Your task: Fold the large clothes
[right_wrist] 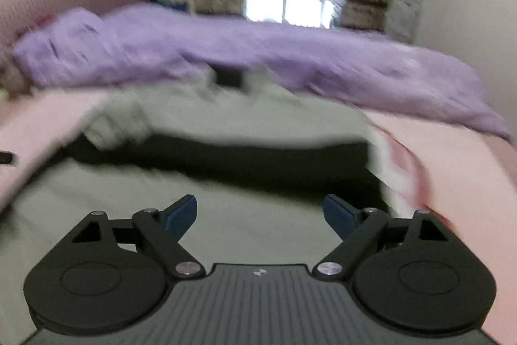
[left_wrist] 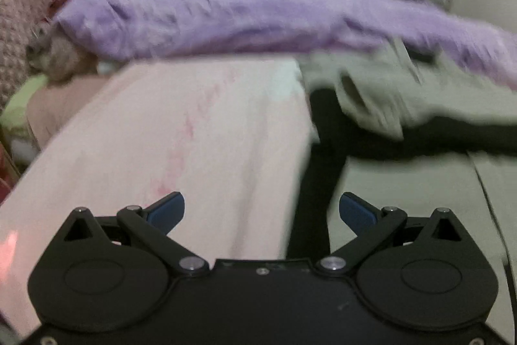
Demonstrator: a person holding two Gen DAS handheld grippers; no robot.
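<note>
A pale grey-green garment (right_wrist: 226,115) with a black band lies mid-frame on the bed's pink sheet (left_wrist: 181,131), blurred. A purple quilt (right_wrist: 258,54) is heaped behind it, below the curtained window (right_wrist: 290,5) at top center. Left gripper (left_wrist: 261,210) and right gripper (right_wrist: 260,214) both hang with jaws released, grasping nothing.

The black plastic left gripper (left_wrist: 261,212) has blue-padded fingers (left_wrist: 168,210), round housings and silver pivot screws. The matching right gripper (right_wrist: 260,214) carries a grey ribbed centre plate.
</note>
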